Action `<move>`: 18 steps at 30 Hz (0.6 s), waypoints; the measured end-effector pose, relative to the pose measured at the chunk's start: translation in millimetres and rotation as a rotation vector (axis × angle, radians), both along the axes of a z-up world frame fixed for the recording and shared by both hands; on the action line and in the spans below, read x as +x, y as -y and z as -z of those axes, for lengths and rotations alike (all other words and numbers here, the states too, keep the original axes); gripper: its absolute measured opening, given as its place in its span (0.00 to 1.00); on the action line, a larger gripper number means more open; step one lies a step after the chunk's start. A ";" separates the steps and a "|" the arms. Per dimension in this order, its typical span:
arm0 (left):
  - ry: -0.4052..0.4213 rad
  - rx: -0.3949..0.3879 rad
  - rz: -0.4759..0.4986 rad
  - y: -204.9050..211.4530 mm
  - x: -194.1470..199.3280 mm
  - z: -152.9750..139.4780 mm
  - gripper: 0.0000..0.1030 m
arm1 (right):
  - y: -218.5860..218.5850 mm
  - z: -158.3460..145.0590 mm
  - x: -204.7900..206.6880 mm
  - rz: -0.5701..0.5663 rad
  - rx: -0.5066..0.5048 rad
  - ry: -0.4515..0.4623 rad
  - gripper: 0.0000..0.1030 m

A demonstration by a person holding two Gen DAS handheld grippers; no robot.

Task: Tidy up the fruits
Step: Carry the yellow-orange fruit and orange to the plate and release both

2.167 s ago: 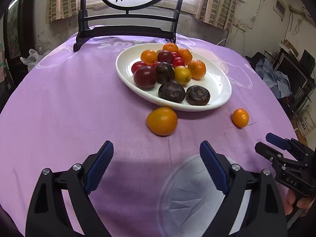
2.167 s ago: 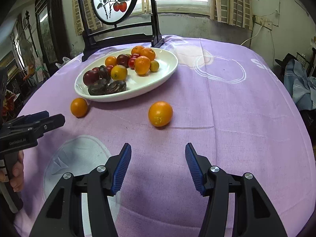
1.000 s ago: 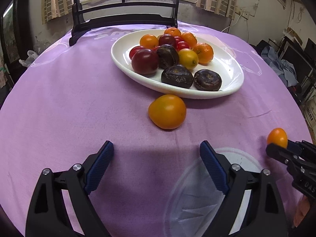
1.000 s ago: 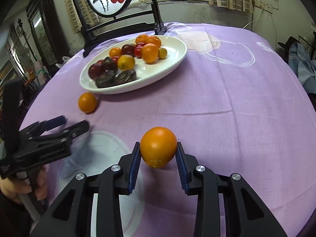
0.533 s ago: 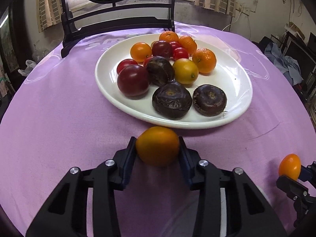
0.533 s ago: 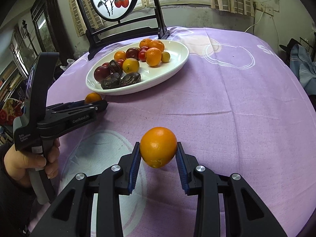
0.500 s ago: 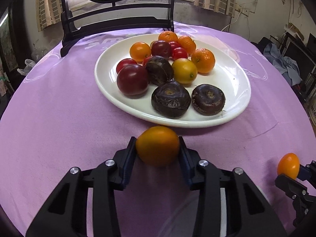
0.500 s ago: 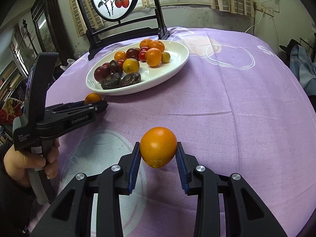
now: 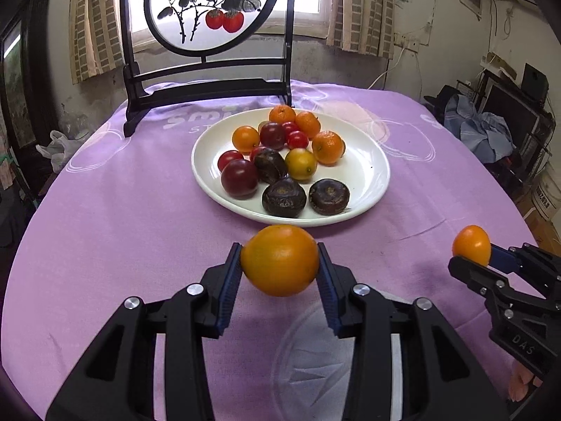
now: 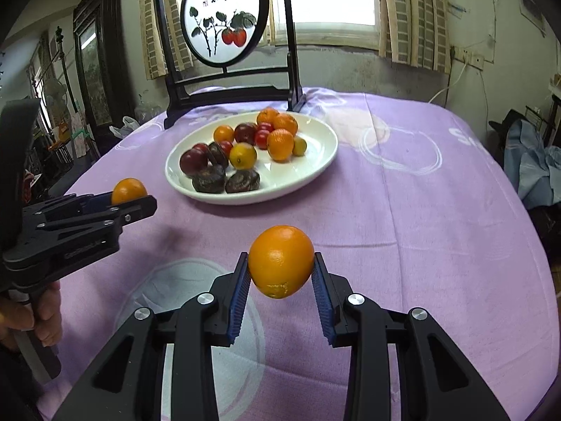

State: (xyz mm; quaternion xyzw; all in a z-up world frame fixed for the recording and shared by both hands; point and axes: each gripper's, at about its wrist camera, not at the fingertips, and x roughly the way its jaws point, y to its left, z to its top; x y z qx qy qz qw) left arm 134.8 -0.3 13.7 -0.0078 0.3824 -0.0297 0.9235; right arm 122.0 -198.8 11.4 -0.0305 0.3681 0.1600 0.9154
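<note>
My left gripper [image 9: 279,273] is shut on a yellow-orange fruit [image 9: 279,260] and holds it above the purple cloth, just in front of the white plate [image 9: 373,172]. My right gripper [image 10: 281,275] is shut on an orange [image 10: 281,261] and holds it in the air. The plate [image 10: 315,161] holds several fruits: oranges, red plums, dark wrinkled fruits and a yellow one. In the left wrist view the right gripper [image 9: 471,263] shows at the right with its orange [image 9: 471,245]. In the right wrist view the left gripper [image 10: 140,201] shows at the left with its fruit [image 10: 128,190].
A dark wooden stand with a round painted screen [image 9: 207,7] stands on the table behind the plate. The round table wears a purple cloth [image 9: 115,210] with pale patterns. A window, curtains and room clutter lie beyond the table's edges.
Both grippers have risen with their fruits, lifting them off the cloth. The left gripper has drawn back a little from the plate.
</note>
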 end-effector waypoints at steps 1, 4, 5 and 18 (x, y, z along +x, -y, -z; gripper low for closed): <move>0.001 -0.012 0.001 -1.5 -0.2 -4.4 0.39 | -0.7 -3.7 1.1 0.001 -0.005 0.013 0.35; 0.019 0.001 -0.002 -2.6 5.1 -13.4 0.39 | -5.8 -14.4 9.5 -0.008 -0.025 0.044 0.35; 0.024 0.009 -0.010 -3.3 8.3 -14.7 0.39 | -8.0 -16.9 12.3 -0.012 -0.035 0.053 0.35; -0.013 -0.008 -0.090 -11.7 108.9 -9.6 0.39 | -39.5 7.1 107.6 0.009 -0.087 0.020 0.35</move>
